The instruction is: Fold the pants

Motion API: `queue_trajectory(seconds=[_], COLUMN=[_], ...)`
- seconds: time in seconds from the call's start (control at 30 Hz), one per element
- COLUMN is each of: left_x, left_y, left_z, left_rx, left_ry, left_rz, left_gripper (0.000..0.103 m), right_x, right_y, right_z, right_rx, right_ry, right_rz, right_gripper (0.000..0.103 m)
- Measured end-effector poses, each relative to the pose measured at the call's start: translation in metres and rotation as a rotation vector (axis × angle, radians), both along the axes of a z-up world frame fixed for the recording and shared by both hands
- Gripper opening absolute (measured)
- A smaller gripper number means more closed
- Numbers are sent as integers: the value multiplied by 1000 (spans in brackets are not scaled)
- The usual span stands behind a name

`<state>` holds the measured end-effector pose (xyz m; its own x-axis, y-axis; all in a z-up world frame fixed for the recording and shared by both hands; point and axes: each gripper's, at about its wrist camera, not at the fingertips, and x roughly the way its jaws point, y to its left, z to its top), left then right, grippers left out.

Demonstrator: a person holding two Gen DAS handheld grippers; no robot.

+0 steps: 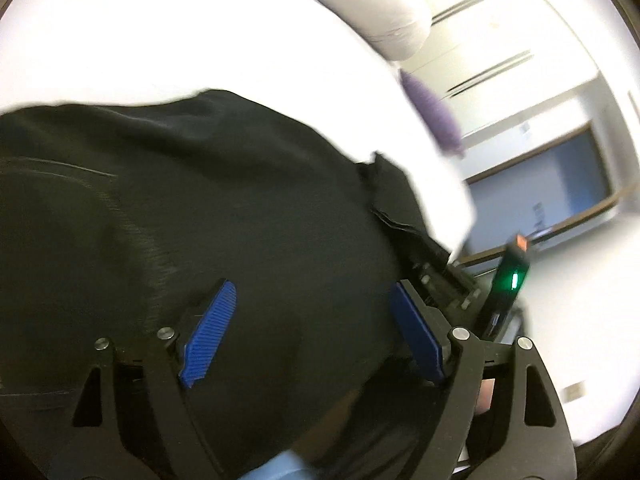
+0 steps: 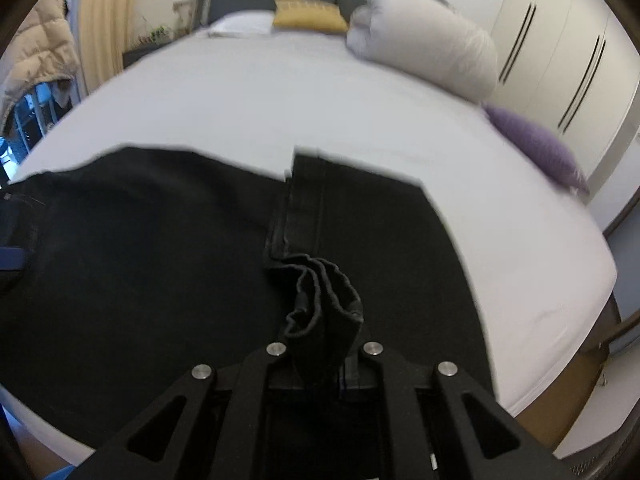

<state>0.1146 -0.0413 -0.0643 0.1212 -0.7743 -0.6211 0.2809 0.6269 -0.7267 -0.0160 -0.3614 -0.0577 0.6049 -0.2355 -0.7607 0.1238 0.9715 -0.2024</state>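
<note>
My left tongs (image 1: 312,332): jaws wide apart, blue pads (image 1: 208,332) clear of cloth, nothing clamped. Black pants (image 1: 180,208) spread beneath and beyond them on white bed (image 1: 200,32); folded hem edge at right. Other gripper's body with green light (image 1: 514,280) just right of pants. Rolled duvet (image 1: 376,12) far, purple cushion (image 1: 436,116) at bed's right edge.

My right tongs (image 2: 320,356): jaws together, clamped on bunched pants hem (image 2: 320,300). Pants (image 2: 140,248) lie flat across near part of bed (image 2: 280,100), one leg folded over at centre. Yellow pillow (image 2: 308,14) far, wardrobe (image 2: 560,60) right.
</note>
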Motion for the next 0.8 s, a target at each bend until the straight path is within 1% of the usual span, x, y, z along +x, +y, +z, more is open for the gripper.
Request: queue_trajectory(seconds=[0.1,0.13,0.2,0.27,0.4,0.47,0.5,0.53,0.57,0.6,0.67,0.73,0.8], left_x=[12,16,20,26,38,42,44,47,47,48,48,48,48], left_y=[-9,-14,-24,-32,-34,-27,-25,-19,-18,-14,-3,6,16], left_z=[-4,-6,-11,-18,-25,-27,-25,-24,-23,-24,-23,-19,-11], left_rx=[-100,-145,-205,-228,-247,-251,-237,-207,-173,-139,-125,-110,-88], left_ry=[94,129,192,242,292,299,288,269,258,252,237,216,179], left_rz=[8,-3,-20,-26,-14,-5,-8,-22,-32,-36,-40,-47,-55], left_gripper=[81,84,86,86,86,83,70,40,25,17,8,7,7], right_x=[-12,-15,-21,-23,-33,-38,-41,-43,-42,-44,-43,-43,-41], right_y=[26,35,53,74,112,121,128,135,138,147,157,164,169], right_z=[21,25,28,31,30,30,29,29,28,29,30,31,32], right_rx=[-37,-51,-65,-65,-83,-89,-95,-100,-102,-103,-108,-108,-110], right_ry=[-66,-78,-91,-87,-80,-80,-79,-78,-79,-80,-81,-82,-80], right_rz=[59,80,111,146,230,261,278,298,306,316,337,355,380], right_gripper=[10,10,10,10,10,10,10,10,10,10,10,10,10])
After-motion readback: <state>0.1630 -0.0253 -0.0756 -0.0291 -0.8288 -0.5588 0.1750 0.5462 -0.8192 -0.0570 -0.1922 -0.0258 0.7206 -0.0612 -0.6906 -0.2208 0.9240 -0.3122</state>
